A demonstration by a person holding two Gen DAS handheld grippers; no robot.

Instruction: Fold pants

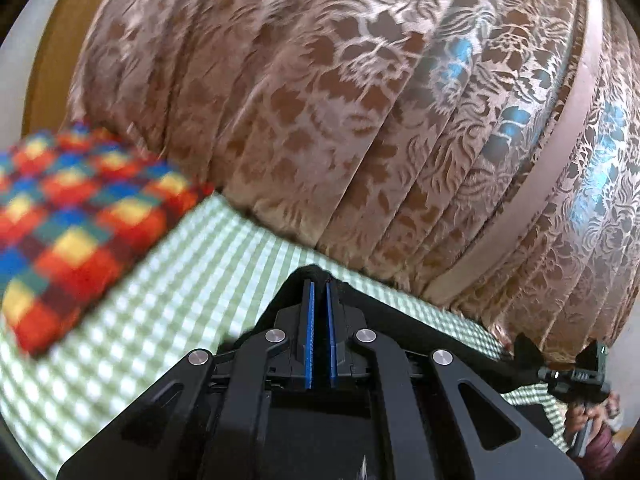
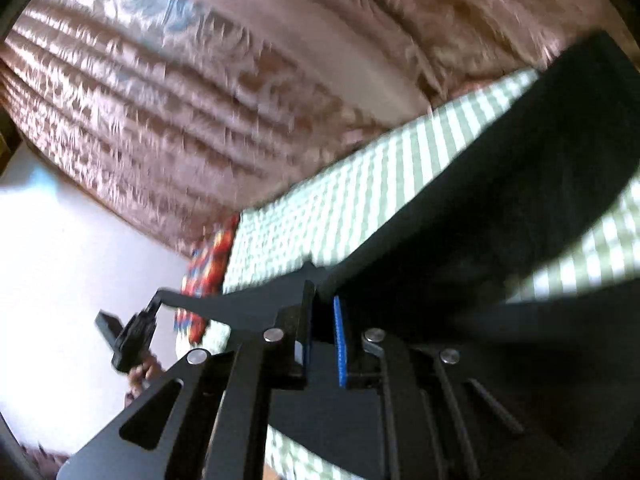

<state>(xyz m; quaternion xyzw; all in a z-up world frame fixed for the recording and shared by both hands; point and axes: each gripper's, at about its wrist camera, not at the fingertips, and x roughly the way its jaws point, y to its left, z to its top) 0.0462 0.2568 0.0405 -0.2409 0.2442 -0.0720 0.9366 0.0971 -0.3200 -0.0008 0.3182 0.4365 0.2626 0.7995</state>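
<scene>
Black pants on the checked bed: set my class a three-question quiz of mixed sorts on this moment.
1. True or false: the left gripper is shut on the black pants.
2. The sheet under the pants is: A) plain white B) green-and-white checked C) floral.
3. Fill in: behind the bed hangs a brown floral ____.

Key: 1 true; 2 B; 3 curtain.

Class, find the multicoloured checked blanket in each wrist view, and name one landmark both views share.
Left wrist view: the multicoloured checked blanket fills the left side, lying on the green checked sheet, left of the left gripper.
Right wrist view: the blanket is a narrow blurred strip at lower centre-left, at the sheet's left edge.
Shared landmark: the brown floral curtain behind the bed.
</scene>
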